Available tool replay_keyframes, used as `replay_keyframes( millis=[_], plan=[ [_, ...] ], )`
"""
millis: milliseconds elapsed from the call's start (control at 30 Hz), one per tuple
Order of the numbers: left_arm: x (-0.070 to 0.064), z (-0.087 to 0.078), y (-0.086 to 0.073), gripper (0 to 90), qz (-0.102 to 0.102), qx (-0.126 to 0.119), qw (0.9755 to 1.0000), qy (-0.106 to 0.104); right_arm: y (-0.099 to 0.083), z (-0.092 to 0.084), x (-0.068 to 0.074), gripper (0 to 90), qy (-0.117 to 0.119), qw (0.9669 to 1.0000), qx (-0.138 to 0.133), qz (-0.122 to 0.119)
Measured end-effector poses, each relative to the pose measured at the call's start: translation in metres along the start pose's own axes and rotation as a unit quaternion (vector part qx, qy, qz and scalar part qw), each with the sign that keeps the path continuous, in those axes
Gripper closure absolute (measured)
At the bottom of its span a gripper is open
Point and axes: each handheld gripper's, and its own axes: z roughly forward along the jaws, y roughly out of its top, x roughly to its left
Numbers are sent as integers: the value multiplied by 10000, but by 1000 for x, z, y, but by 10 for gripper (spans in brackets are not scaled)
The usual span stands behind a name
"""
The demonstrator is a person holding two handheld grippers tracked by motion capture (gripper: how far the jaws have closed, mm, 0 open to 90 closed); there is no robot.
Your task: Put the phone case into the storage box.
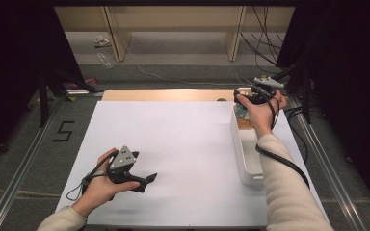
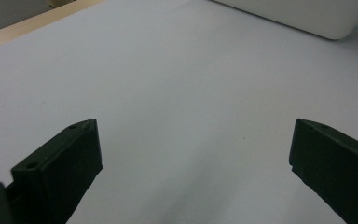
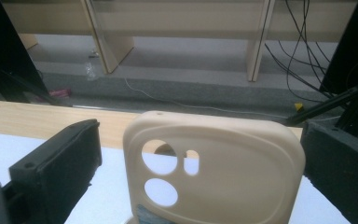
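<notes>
A cream phone case [image 3: 223,172] with camera cutouts stands upright between the jaws of my right gripper [image 3: 200,128]. The jaws are wide apart, with a clear gap on the case's left side and the right jaw close beside its edge. From above, the right gripper [image 1: 244,98] hangs over the far end of a long white bin [image 1: 243,161] at the table's right. My left gripper [image 1: 149,179] rests low over the white sheet [image 1: 173,139] near the front left. Its jaws [image 2: 194,123] are open with nothing between them.
Some small items lie in the bin's far end [image 1: 243,119], too small to make out. The bin's corner [image 2: 307,18] sits ahead of the left gripper. A wooden table edge [image 1: 164,95] runs behind the sheet. Cables and shelf legs stand on the floor beyond.
</notes>
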Motion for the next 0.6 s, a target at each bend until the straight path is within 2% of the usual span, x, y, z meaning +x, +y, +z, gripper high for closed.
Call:
replay_keyframes(
  millis=[233, 300, 600],
  plan=[
    [0, 0, 0, 18, -4, 0, 10000, 0, 1, -6, 0, 17, -16, 9999, 25, 100],
    [0, 0, 0, 18, -4, -2, 10000, 2, 1, -8, 0, 18, -32, 10000, 26, -14],
    [0, 0, 0, 18, 0, 4, 10000, 5, 1, -17, 0, 22, -36, 10000, -4, -42]
  ],
)
